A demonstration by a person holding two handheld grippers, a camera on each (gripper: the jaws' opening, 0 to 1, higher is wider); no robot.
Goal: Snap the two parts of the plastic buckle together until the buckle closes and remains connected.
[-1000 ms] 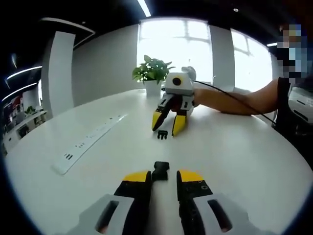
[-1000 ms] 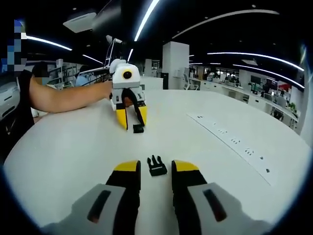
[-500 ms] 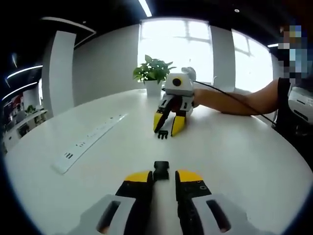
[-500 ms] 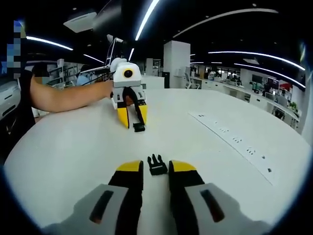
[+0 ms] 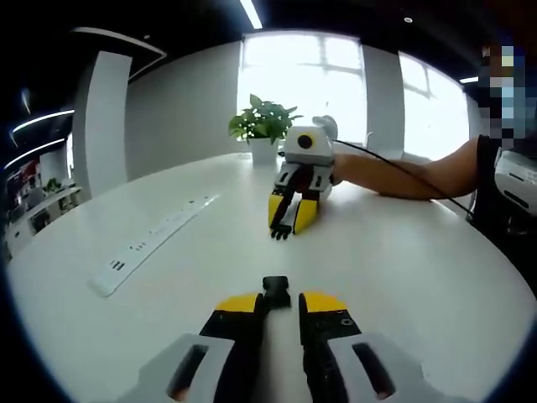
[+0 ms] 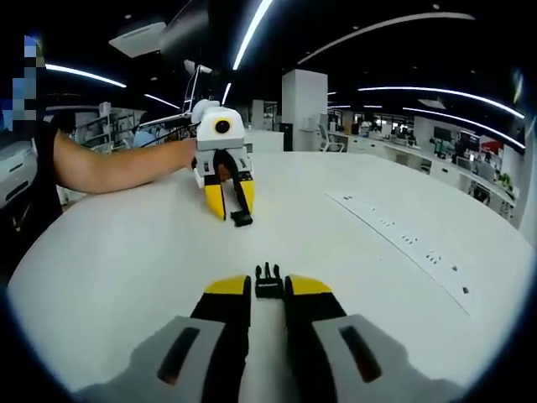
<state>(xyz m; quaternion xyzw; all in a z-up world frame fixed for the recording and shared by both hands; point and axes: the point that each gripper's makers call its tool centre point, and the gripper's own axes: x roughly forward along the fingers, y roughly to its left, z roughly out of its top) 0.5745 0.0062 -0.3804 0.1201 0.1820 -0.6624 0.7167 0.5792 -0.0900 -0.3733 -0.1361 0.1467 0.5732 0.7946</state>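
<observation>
Only left gripper view has a potted plant (image 5: pixel 262 126) behind the right claw (image 5: pixel 285 222).

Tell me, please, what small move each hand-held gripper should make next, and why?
Probably lift both buckle halves and bring them together: the left hand-held gripper looks nearly shut around the socket half, the right hand-held gripper around the pronged half, and a stretch of table separates them.
</observation>
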